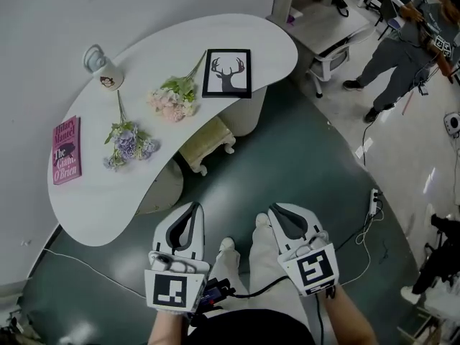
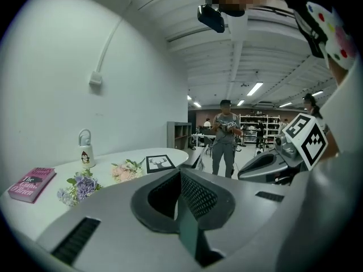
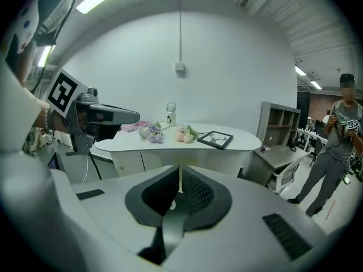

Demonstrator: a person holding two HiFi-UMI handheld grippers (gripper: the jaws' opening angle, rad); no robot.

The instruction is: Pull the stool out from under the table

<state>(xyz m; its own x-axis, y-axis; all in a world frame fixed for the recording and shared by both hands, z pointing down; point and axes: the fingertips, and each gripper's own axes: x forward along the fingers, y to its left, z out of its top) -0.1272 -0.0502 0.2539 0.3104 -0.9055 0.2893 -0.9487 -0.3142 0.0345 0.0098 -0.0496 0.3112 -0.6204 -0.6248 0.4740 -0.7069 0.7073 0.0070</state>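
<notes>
Looking down on a curved white tabletop [image 1: 165, 45] that carries just one vessel: a small white jug [image 1: 106, 72] with a loop handle, upright near the wall side, its inside not visible from any view. Lying flat along the rest of the tabletop: a pink book [image 1: 66, 149] at the left end, a purple flower sprig [image 1: 129, 142], a pink flower sprig [image 1: 172, 100], and a black-framed deer picture [image 1: 228, 72] toward the right end.

Tucked beneath the tabletop's near edge, between its two white supports: the cream stool [image 1: 208, 144], about half covered by the top, with a strip of seat and two carved legs showing on the dark green floor [image 1: 302, 157].

Held low and side by side above the person's legs, well apart from the stool: the left tool [image 1: 191, 210] and the right tool [image 1: 277, 213], both pointing toward the tabletop and touching nothing. Clenched on nothing in each gripper view — jaws pressed together, with only the distant tabletop and room beyond them.

Hidden under the top: the stool's far half. Cut off by the lower edge of the head view: both forearms. Partly cropped at the upper right: another person [image 1: 402, 49] standing on the pale floor. Hard to pick out in either gripper view: the stool itself.
</notes>
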